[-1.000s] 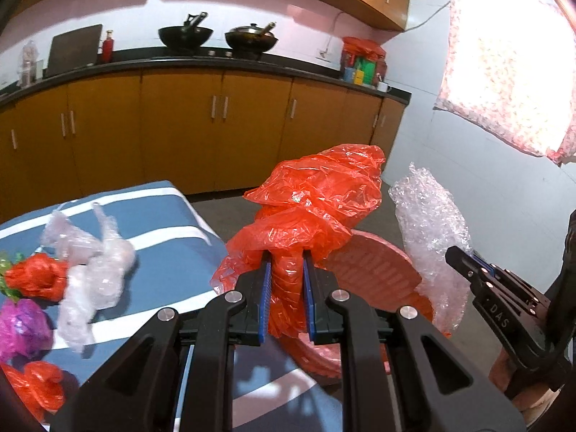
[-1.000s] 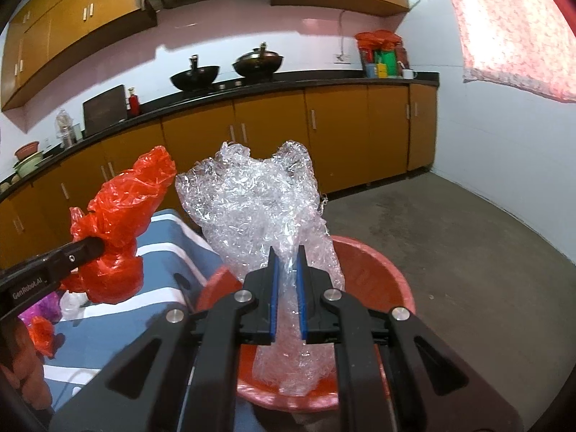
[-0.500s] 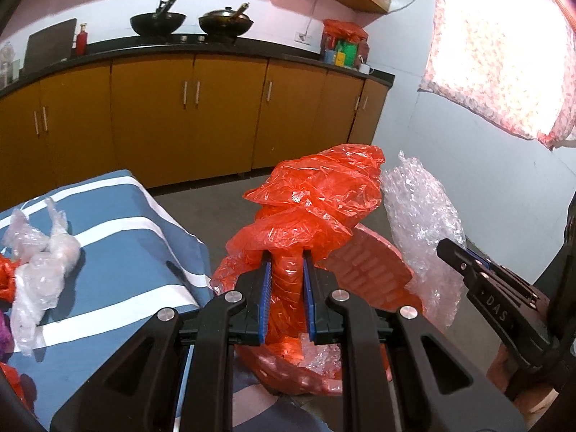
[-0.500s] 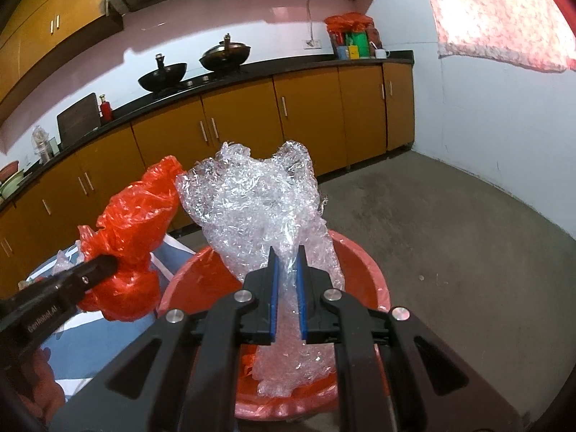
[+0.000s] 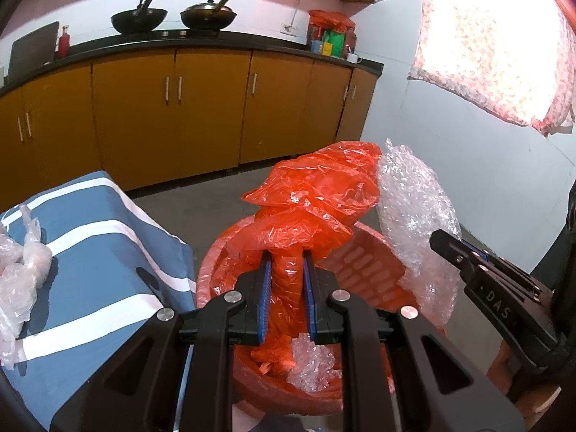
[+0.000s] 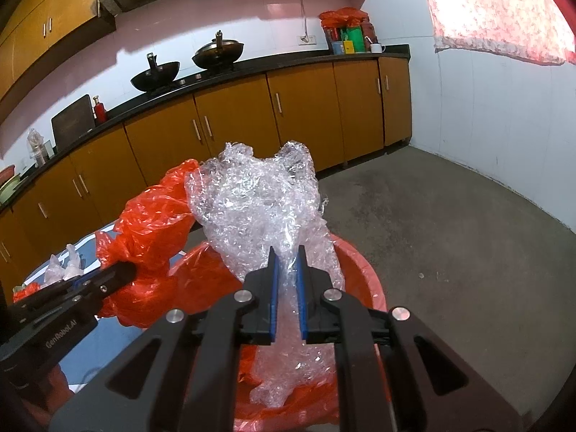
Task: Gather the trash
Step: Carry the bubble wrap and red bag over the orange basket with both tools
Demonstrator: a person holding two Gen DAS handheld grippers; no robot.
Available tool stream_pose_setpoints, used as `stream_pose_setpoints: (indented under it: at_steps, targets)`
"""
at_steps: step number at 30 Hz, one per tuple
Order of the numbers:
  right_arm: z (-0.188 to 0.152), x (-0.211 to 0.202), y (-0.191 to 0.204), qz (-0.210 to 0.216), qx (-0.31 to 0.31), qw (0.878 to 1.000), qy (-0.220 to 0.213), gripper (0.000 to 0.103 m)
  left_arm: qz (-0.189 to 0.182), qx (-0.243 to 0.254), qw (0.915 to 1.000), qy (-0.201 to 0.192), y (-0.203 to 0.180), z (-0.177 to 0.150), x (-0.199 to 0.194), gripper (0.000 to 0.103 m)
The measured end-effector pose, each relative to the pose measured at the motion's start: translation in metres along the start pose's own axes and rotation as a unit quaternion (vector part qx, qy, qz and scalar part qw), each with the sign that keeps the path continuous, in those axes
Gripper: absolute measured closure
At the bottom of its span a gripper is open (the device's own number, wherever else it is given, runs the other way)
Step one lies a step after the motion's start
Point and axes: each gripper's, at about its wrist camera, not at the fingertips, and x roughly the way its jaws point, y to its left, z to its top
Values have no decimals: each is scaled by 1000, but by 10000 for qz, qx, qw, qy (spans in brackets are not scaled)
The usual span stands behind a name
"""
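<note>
The left gripper (image 5: 286, 288) points slantwise down, its fingers clenched on a crumpled red plastic bag (image 5: 316, 194) held over the red basin (image 5: 363, 262). The right gripper (image 6: 287, 288) (equally tilted) has its fingers clenched on a clear bubble wrap (image 6: 259, 198), just beside the bag, above the same basin.

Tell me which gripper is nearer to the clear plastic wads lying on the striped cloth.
Left. The left gripper, clamping the red bag over the red tub, is beside the cloth with the clear wads; the right gripper is beyond the tub.
</note>
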Motion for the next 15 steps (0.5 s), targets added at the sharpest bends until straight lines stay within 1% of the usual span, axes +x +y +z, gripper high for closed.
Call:
stream_pose_setpoints:
  at_steps: [10, 15]
  targets:
    - [0, 3, -7, 80, 124, 9999, 33, 92, -41, 53, 9999, 84, -3, -1, 12, 86]
    - [0, 5, -8, 182, 153, 9997, 61, 89, -16, 87, 9999, 118, -4, -2, 15, 85]
